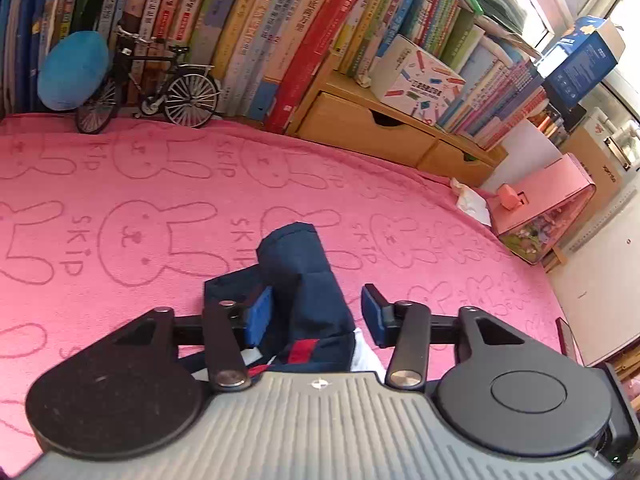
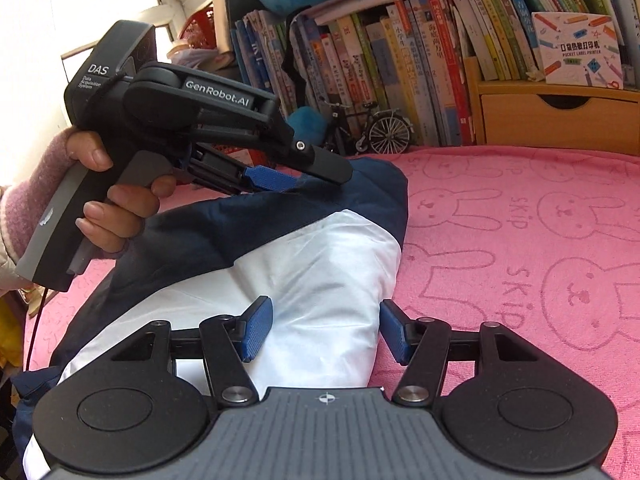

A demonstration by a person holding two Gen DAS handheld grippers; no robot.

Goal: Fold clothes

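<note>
A navy and white jacket [image 2: 320, 248] with a red stripe lies bunched on the pink bunny-print towel [image 2: 520, 240]. In the left wrist view its navy sleeve [image 1: 296, 264] rises between the pads of my left gripper [image 1: 316, 314]. The left pad touches the cloth, while a small gap shows at the right pad. From the right wrist view, a person's hand [image 2: 120, 208] holds the left gripper [image 2: 304, 176] over the jacket's navy far end. My right gripper [image 2: 326, 328] stands open astride the white part, its pads not pressing.
Books [image 1: 280, 20] line the back wall above a wooden drawer unit [image 1: 360, 128]. A model bicycle [image 1: 156, 88] and a blue plush [image 1: 74, 70] stand at the towel's far edge. A pink box [image 1: 548, 208] and a crumpled tissue [image 1: 470, 200] sit at the right.
</note>
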